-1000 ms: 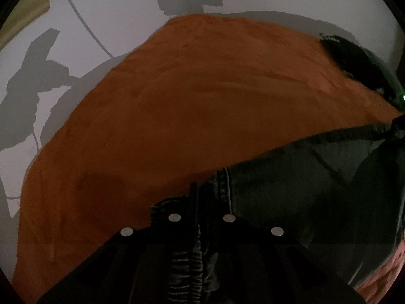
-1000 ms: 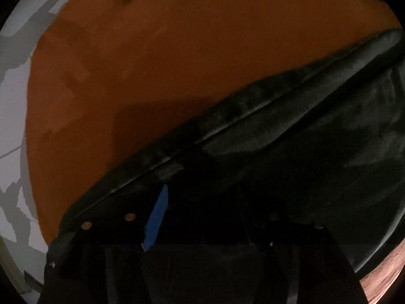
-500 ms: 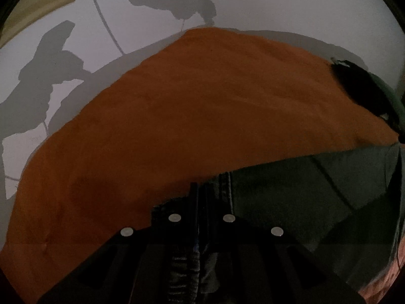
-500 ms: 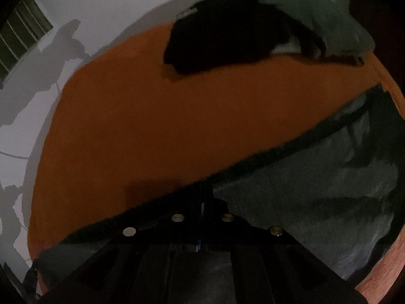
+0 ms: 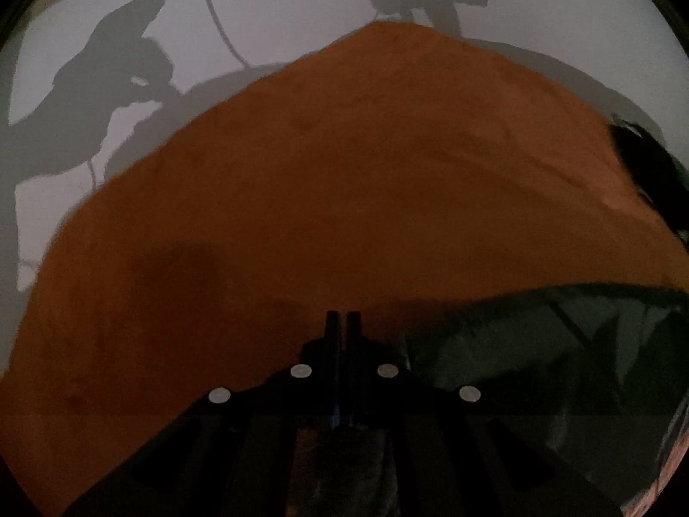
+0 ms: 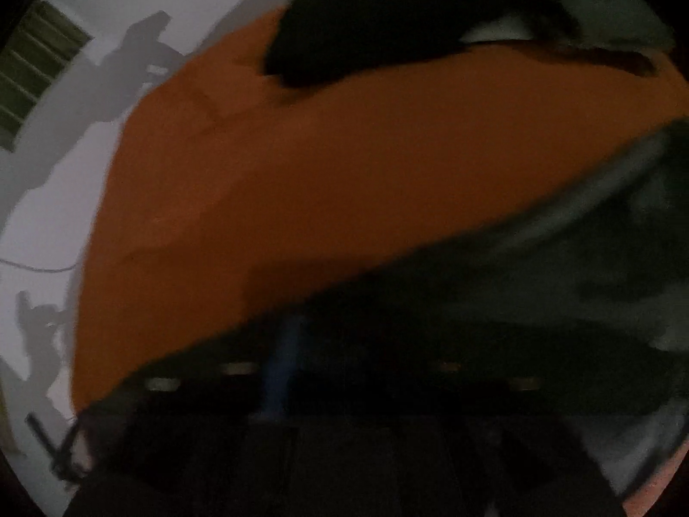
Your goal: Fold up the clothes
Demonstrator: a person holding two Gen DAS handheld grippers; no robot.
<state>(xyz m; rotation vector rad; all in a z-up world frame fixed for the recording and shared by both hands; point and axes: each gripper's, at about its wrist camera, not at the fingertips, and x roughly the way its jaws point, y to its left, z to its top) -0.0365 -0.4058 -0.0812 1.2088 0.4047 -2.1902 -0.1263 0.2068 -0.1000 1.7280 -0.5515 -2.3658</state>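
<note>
A dark grey denim garment (image 5: 538,366) lies on an orange cloth-covered table (image 5: 344,194). In the left wrist view my left gripper (image 5: 343,323) has its fingers together over the orange cloth with nothing between the tips; the garment lies just to its right. In the right wrist view the same garment (image 6: 538,301) fills the lower right, blurred. My right gripper (image 6: 344,370) is dark and smeared low in the frame over the garment; a blue strip (image 6: 280,366) shows on it, and its jaw state is unclear.
A pile of black and grey-green clothes (image 6: 430,13) lies at the far edge of the orange table; it also shows at the right edge of the left wrist view (image 5: 650,172). White floor (image 5: 107,13) with cables and shadows surrounds the table.
My left gripper no longer holds the garment's bunched edge; the garment now lies to its right. The right wrist view has shifted and blurred, and its fingers have spread from how they stood half a second ago.
</note>
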